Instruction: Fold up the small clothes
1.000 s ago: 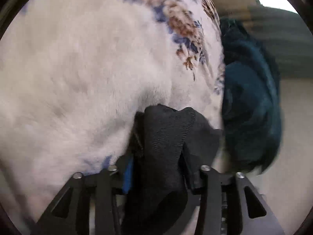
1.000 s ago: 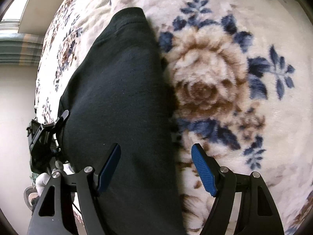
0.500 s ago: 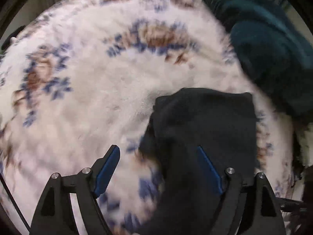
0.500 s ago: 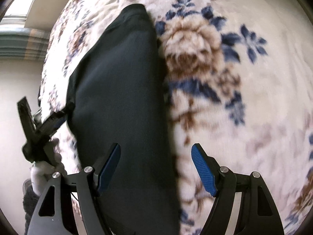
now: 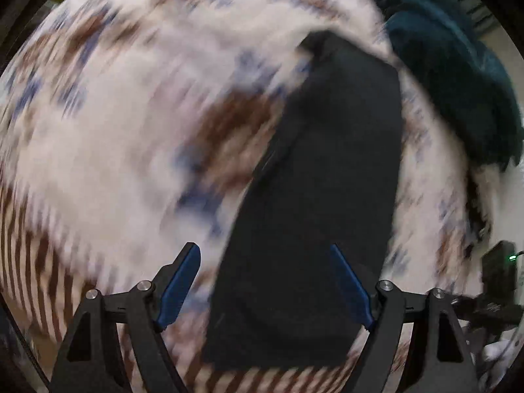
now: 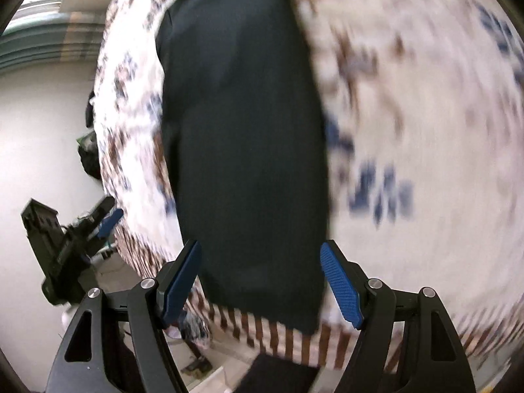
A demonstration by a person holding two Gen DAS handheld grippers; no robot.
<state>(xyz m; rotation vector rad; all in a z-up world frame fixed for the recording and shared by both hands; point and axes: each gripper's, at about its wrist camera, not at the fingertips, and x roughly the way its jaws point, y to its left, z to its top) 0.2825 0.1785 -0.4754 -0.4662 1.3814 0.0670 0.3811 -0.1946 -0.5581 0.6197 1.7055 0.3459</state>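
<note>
Your left gripper (image 5: 265,281) points steeply downward, its jaws spread wide with nothing pinched between the blue pads (image 5: 178,286). Your right gripper (image 6: 260,280) also tilts down, though less steeply, jaws equally wide and gripping nothing. From the right wrist view your left gripper (image 6: 98,221) shows off at the lower left (blurred, so fine detail is lost).

So the black garment (image 5: 327,196) is lying flat on the flowery blanket, folded into a long narrow strip with pretty straight sides. One short end sits right at the blanket's striped edge (image 6: 281,327). It looks smooth, with no bunching, though both views are blurry.
</note>
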